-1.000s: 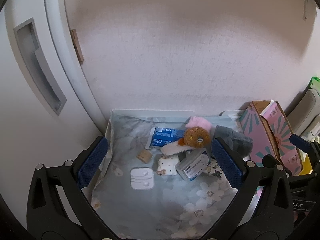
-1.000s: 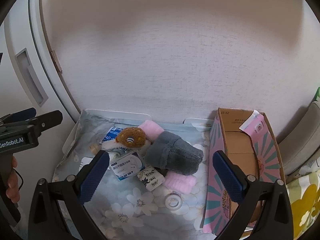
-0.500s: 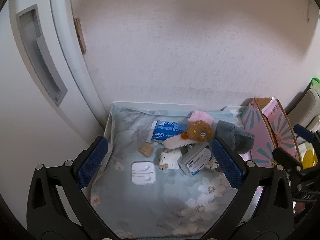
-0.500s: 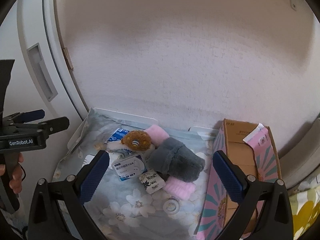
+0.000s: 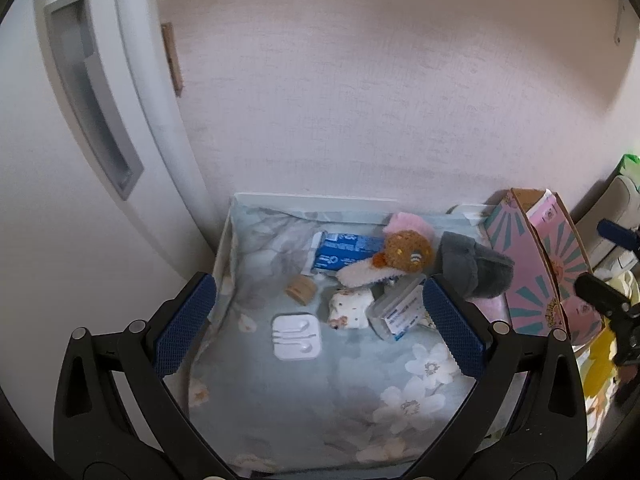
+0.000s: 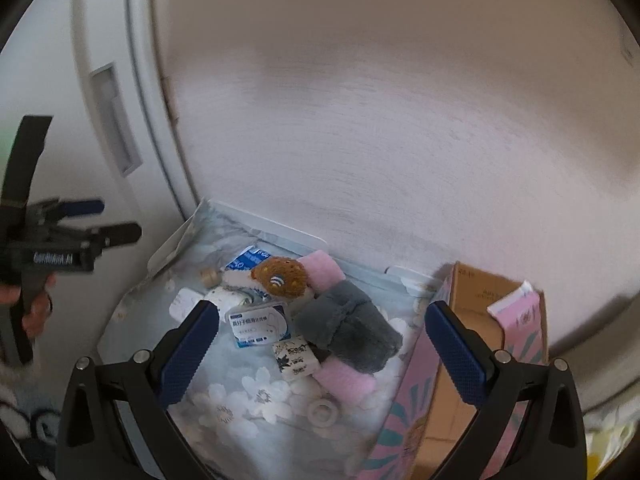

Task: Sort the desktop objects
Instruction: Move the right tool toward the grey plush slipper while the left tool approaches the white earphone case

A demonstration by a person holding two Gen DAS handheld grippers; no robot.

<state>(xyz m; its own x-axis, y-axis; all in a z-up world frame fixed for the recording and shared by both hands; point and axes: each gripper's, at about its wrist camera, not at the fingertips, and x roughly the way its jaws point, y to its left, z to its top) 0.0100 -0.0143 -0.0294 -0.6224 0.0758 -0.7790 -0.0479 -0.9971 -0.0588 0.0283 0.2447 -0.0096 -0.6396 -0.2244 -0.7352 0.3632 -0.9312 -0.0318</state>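
Observation:
A floral cloth (image 5: 320,392) covers the desk. On it lie a white earphone case (image 5: 297,336), a cork (image 5: 301,289), a blue packet (image 5: 344,256), a brown plush (image 5: 404,254), a grey fuzzy slipper (image 5: 472,268) and a clear plastic box with a label (image 5: 398,312). My left gripper (image 5: 316,330) is open and empty above the earphone case. My right gripper (image 6: 322,354) is open and empty above the labelled box (image 6: 258,324), the slipper (image 6: 352,326) and a small tissue pack (image 6: 296,358).
An open pink cardboard box (image 6: 476,344) stands at the right of the cloth. A tape roll (image 6: 322,412) and pink cloths (image 6: 344,376) lie near it. A wall runs behind and a white cabinet door (image 5: 80,120) stands at the left.
Both grippers have risen and pulled back a little, so the objects look smaller and lower in view. Nothing on the cloth has moved. Both jaws stay open.

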